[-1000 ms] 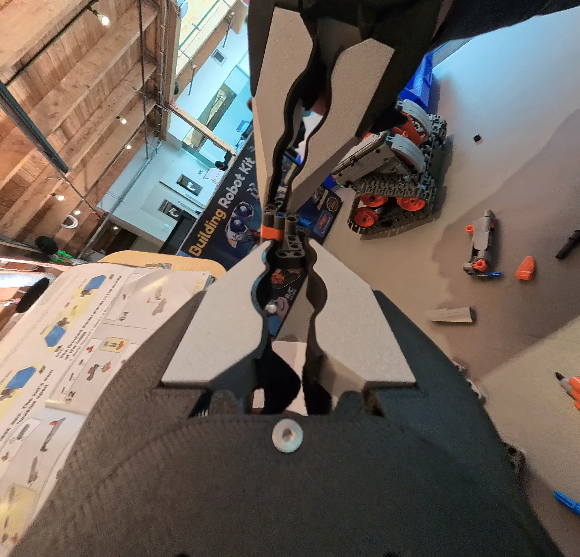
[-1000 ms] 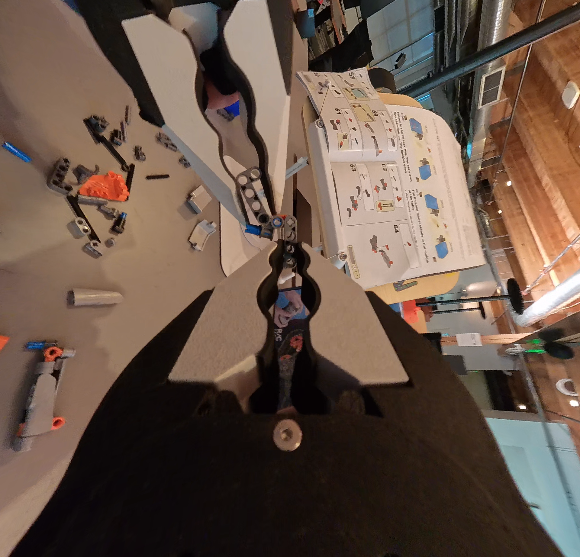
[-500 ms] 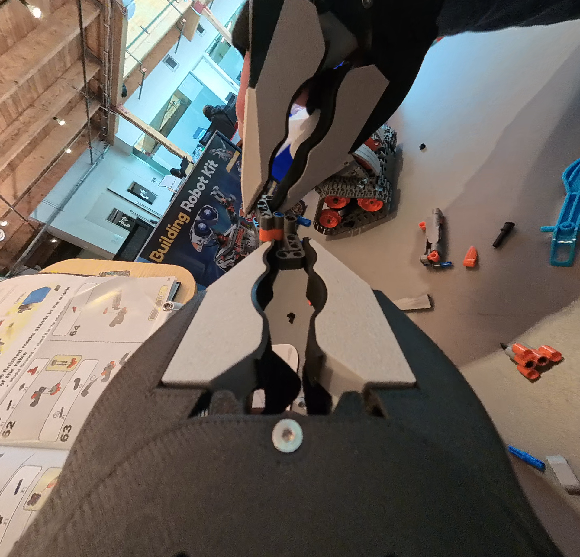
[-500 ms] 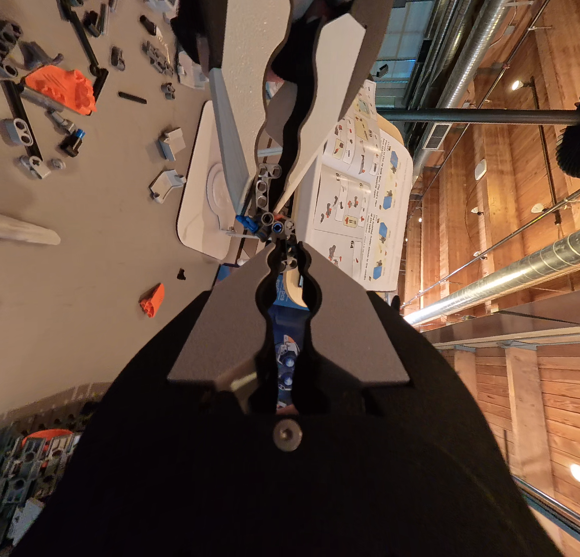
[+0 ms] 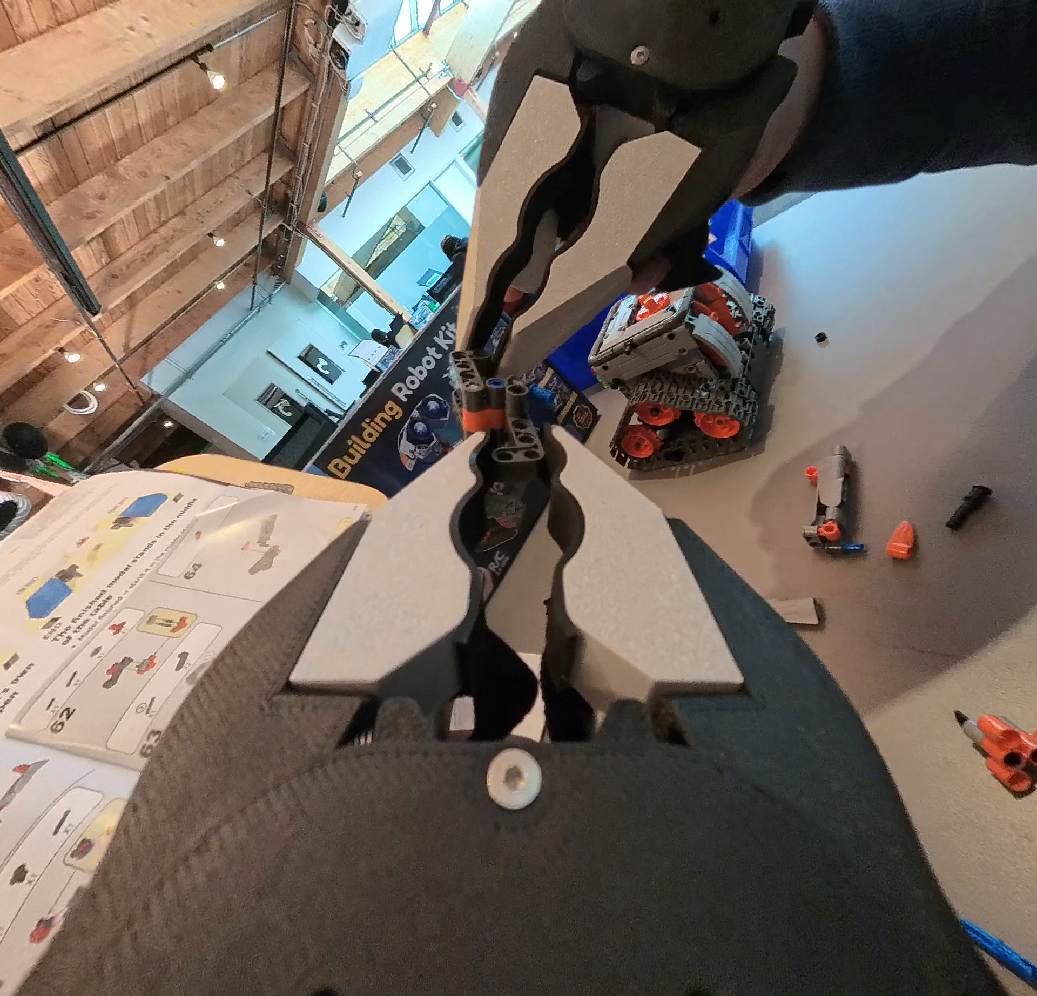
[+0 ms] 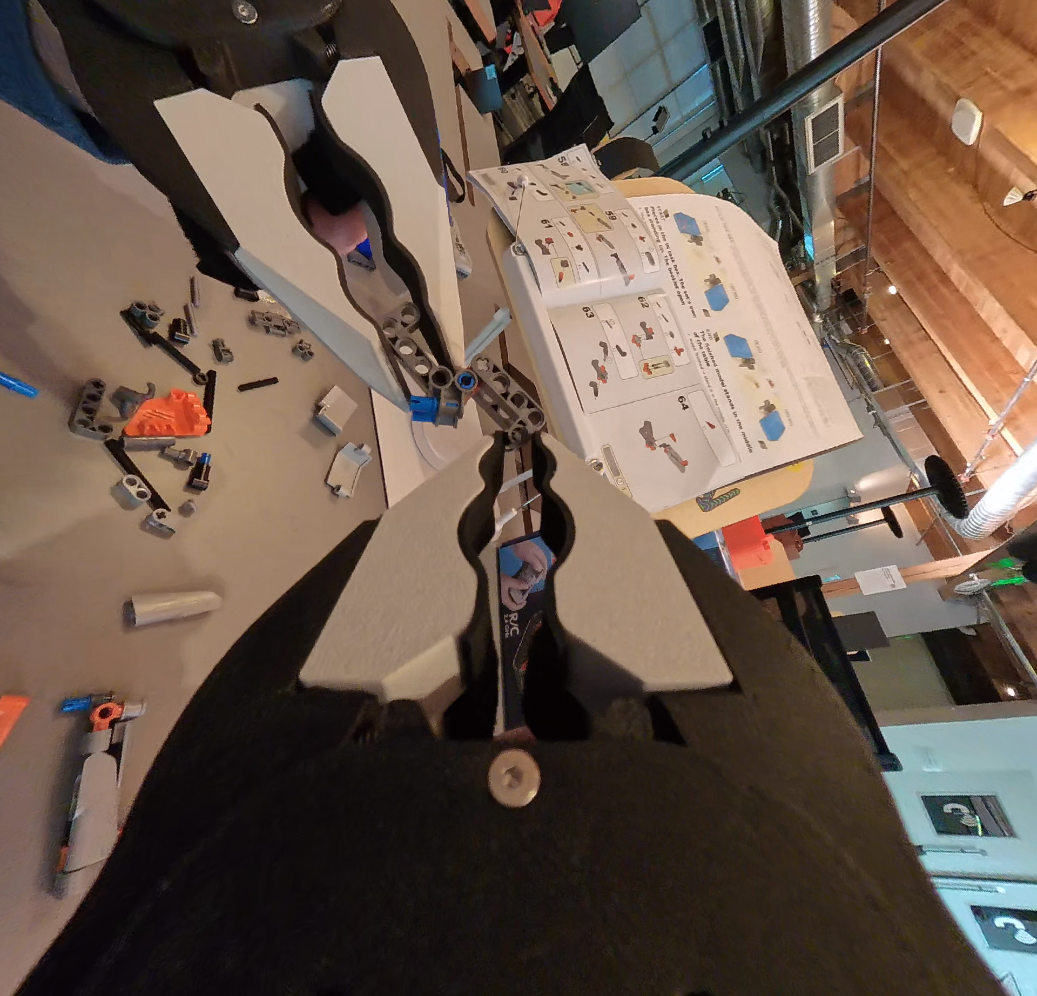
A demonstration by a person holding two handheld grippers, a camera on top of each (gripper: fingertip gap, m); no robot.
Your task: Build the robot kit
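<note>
A small assembly of dark grey perforated building beams, joined by a blue pin and carrying an orange collar, is held in the air between the two tools, above the grey worktop. The left gripper is pinched on the lower beam at its very tips, and the right gripper is likewise pressed together on the end hole of the other beam. In each wrist view the opposite tool is seen coming in from the top edge, its tips closed on its own end of the assembly.

An open instruction booklet is propped on a stand at the far edge of the worktop. A tracked model vehicle with orange wheels stands well apart near a blue bin, and loose grey, black and orange parts are scattered across the surface.

Both grips are judged shallow, being taken only on beam ends. If the tools are twisted against one another, a beam could pivot about the pin or slip out, and the assembly could drop among the scattered parts. Uneven pulling could also separate the pinned joint.
</note>
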